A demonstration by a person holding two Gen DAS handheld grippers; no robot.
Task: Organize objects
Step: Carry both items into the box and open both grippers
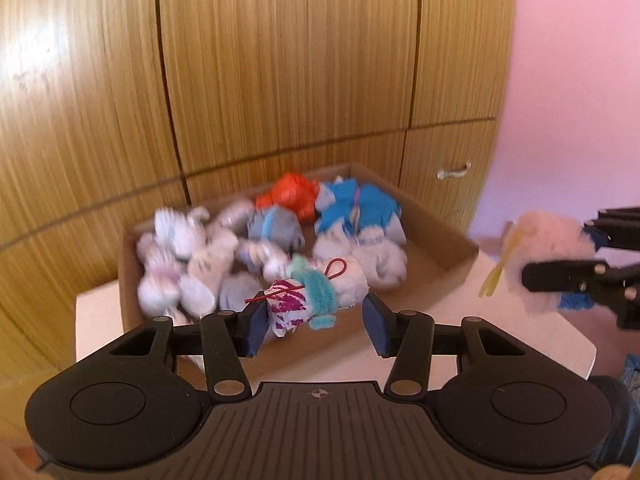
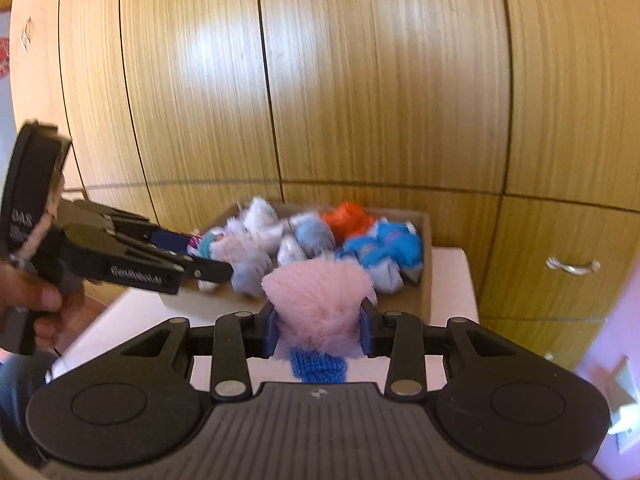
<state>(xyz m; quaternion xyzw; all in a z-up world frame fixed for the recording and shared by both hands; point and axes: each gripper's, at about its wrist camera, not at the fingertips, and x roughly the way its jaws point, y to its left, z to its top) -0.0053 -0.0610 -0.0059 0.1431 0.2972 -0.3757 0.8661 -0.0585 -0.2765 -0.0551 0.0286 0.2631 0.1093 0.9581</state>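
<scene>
A cardboard box (image 1: 452, 240) on a white table holds several rolled sock bundles: white ones, a blue one (image 1: 356, 208) and an orange one (image 1: 288, 194). My left gripper (image 1: 316, 326) is open; a white sock bundle with purple and teal marks (image 1: 316, 296) lies between its fingers at the box's near side. My right gripper (image 2: 318, 334) is shut on a fluffy pink sock bundle (image 2: 320, 296) with a blue knit cuff, held above the table before the box (image 2: 424, 280). It also shows in the left wrist view (image 1: 548, 256), at the right.
Wooden cabinet doors (image 1: 280, 60) stand behind the table (image 1: 520, 328). A drawer with a metal handle (image 1: 454, 172) is at the right, beside a pink wall. The left gripper (image 2: 188, 256), held by a hand, reaches over the box's left side.
</scene>
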